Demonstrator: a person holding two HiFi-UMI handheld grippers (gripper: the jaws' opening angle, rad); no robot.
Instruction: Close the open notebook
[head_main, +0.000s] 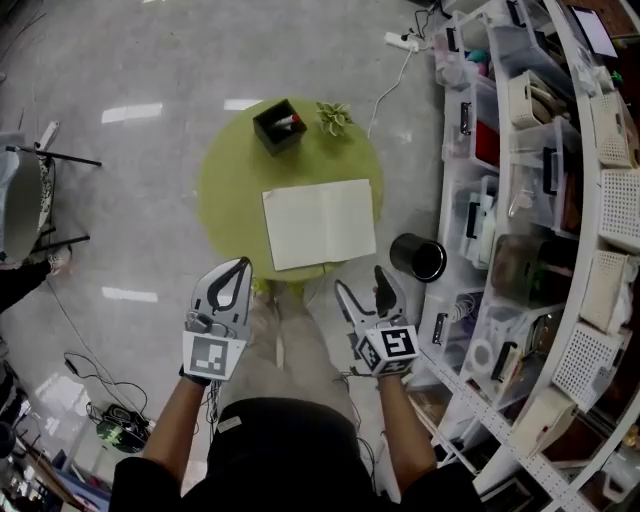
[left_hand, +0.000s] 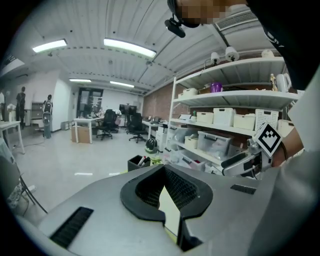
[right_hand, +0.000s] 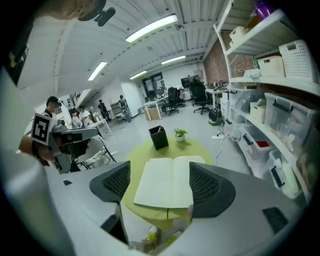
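Observation:
The open notebook lies flat, cream pages up, on the round green table. Both grippers hang in the air short of the table's near edge, apart from the notebook. My left gripper has its fingertips together and holds nothing; a sliver of the page shows through the gap behind its tips. My right gripper stands open. In the right gripper view the notebook lies beyond and between its spread pads, untouched.
A black pen holder and a small potted plant stand at the table's far side. A black cylindrical bin sits on the floor by the table's right. Shelves of storage boxes line the right side.

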